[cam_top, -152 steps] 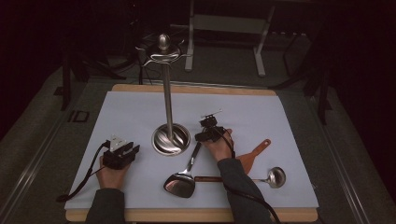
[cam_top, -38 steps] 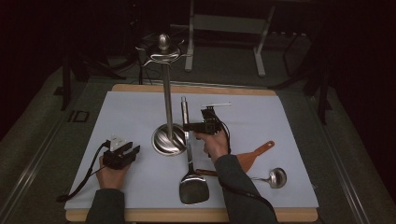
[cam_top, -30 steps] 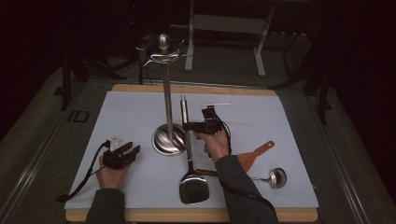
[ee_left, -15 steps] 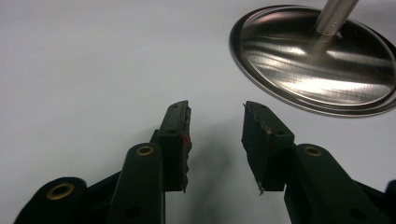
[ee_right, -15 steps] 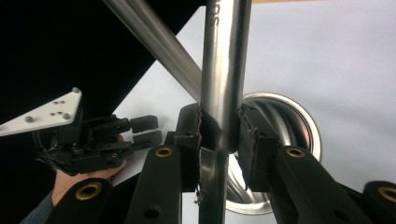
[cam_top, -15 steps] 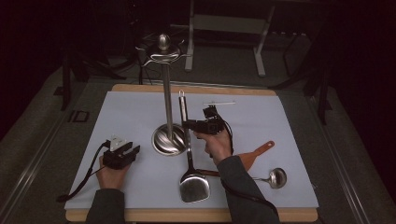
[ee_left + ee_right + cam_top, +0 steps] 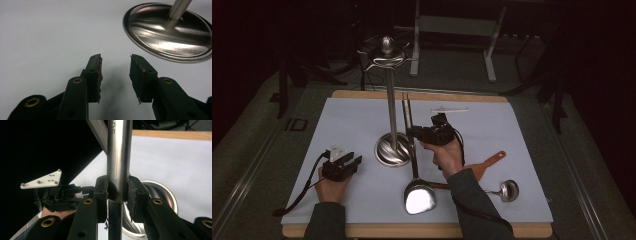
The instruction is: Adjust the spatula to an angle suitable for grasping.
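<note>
My right gripper (image 7: 413, 134) is shut on the round handle (image 7: 118, 157) of a steel spatula (image 7: 419, 199), pads on both sides of it. The spatula hangs nearly upright, blade low over the mat and handle tip up beside the pole of the steel hanging stand (image 7: 391, 100). The stand's hooks (image 7: 387, 57) sit at its top and its round base (image 7: 393, 150) rests on the mat. My left gripper (image 7: 348, 163) rests on the mat left of the base, and its jaws (image 7: 115, 67) are open with nothing between them.
A wooden spatula (image 7: 489, 162) and a small steel ladle (image 7: 507, 190) lie on the mat to the right of my right arm. The pale mat (image 7: 352, 120) covers a wooden table. In the right gripper view, the left gripper (image 7: 60, 195) shows beyond the handle.
The right gripper has risen a little with the spatula, lifting the blade off the mat and bringing the handle tip higher beside the pole. The left gripper has stayed put.
</note>
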{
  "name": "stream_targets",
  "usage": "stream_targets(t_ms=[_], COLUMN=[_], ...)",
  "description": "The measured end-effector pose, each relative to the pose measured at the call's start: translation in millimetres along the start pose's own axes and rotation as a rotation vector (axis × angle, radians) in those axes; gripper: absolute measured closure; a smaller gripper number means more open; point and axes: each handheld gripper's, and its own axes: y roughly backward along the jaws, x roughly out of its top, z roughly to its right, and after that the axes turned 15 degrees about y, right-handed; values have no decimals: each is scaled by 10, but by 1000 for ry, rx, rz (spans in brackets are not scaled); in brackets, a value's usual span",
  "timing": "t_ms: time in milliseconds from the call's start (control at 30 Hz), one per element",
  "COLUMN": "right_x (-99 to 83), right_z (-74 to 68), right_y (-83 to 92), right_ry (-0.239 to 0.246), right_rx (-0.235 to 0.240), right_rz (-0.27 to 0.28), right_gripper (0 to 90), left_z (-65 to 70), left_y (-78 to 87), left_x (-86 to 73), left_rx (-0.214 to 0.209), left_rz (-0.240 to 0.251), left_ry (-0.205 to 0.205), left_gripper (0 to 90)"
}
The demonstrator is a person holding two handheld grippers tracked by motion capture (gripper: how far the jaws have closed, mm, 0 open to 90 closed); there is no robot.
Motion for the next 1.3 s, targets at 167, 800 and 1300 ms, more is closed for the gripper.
stream_targets(t_ms=[167,800,1300], right_x=[33,68,102], right_z=[-71,-277,-438], right_y=[60,256,357], right_ry=[44,150,292], right_rx=[9,16,19], right_rz=[31,121,196], right_gripper=[723,726,730], left_z=[0,1,-1], left_y=[0,0,0], left_x=[0,0,1], left_rx=[-1,0,0], left_rz=[1,0,-3], left_ry=[0,0,-1], left_gripper=[614,613,611])
